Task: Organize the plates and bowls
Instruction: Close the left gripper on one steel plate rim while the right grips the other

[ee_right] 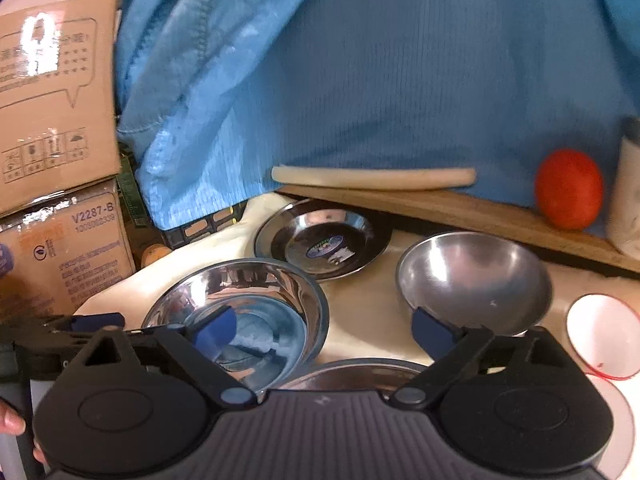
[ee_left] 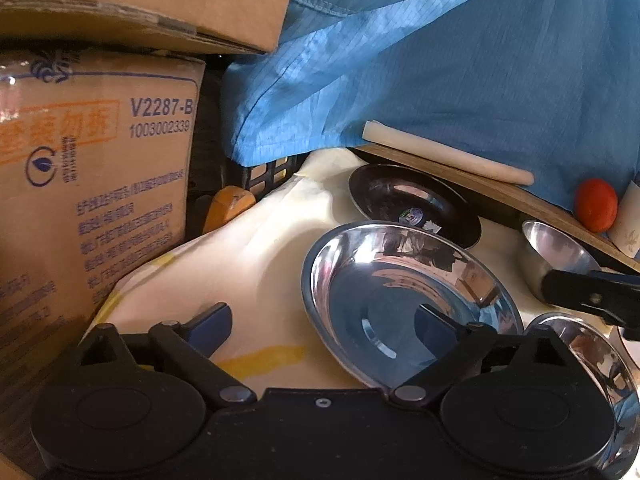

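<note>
The left claw (ee_left: pixel 322 316) stood wide open with nothing between its blue-padded fingers (ee_left: pixel 212 322); one finger hung over the cream cloth (ee_left: pixel 248 264) that covered the tabletop, the other over the hollow of a shiny steel bowl (ee_left: pixel 400 280). The right claw (ee_right: pixel 324 330) was also spread wide and gripped nothing, its left finger (ee_right: pixel 216 332) over that same steel bowl (ee_right: pixel 256 292) and its right finger at the near rim of a duller, rounder metal bowl (ee_right: pixel 476 280). In the right wrist view the left claw's tip showed at the left side, just beside the steel bowl.

Behind the steel bowl, toward the far edge of the tabletop, lay a shallow dark plate (ee_right: pixel 324 240) with a sticker in its middle, close to both bowls but apart from them. Another metal dish (ee_right: pixel 360 372) lay nearest, partly hidden under the right claw's body. Toward the right edge sat a white bowl with a red rim (ee_right: pixel 600 332).

Along the far edge ran a wooden board (ee_right: pixel 460 212) carrying a pale rolling pin (ee_right: pixel 372 178), an orange-red fruit (ee_right: pixel 568 188) and a white cup (ee_right: pixel 628 196) just beside it. A blue garment (ee_right: pixel 380 80) hung behind the board. At the far left stood stacked cardboard boxes (ee_left: pixel 92 184), with a black crate (ee_left: pixel 268 172) between them and the cloth.
</note>
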Motion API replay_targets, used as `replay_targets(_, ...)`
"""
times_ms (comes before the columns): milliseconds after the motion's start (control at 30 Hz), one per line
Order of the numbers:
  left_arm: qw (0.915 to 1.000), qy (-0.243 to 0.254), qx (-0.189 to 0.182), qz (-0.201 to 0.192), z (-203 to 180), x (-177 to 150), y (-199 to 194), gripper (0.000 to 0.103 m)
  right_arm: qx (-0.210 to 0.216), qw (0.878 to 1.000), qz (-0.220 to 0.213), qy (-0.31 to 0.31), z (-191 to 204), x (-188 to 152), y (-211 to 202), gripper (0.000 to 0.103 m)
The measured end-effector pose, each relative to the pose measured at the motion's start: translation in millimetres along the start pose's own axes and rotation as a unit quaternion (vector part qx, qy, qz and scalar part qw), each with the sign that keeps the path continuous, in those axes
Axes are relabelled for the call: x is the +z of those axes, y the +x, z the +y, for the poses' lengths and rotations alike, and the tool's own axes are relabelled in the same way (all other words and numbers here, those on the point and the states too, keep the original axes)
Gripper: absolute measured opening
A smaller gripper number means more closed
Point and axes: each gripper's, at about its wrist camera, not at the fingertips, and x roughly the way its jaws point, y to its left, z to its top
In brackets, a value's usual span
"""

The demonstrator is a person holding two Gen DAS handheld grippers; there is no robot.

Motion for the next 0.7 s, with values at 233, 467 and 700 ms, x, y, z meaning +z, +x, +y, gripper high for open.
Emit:
replay_targets(233,1.0,-0.004,-0.004,0.001,-1,0,7,0.091,-0.006,1.0,0.03,-0.008,-1,0,25,0.082)
replay_targets(467,0.9998,-0.01,-0.017,-0.001,-2,0,8,0.071,0.002,0.999,0.051,-0.011,0,-2,39,0.072)
replay_targets(700,0.9992,-0.025,-0.03,0.004,1,0,7,0.044,0.026,0.996,0.084,0.003,1,-1,54,0.052)
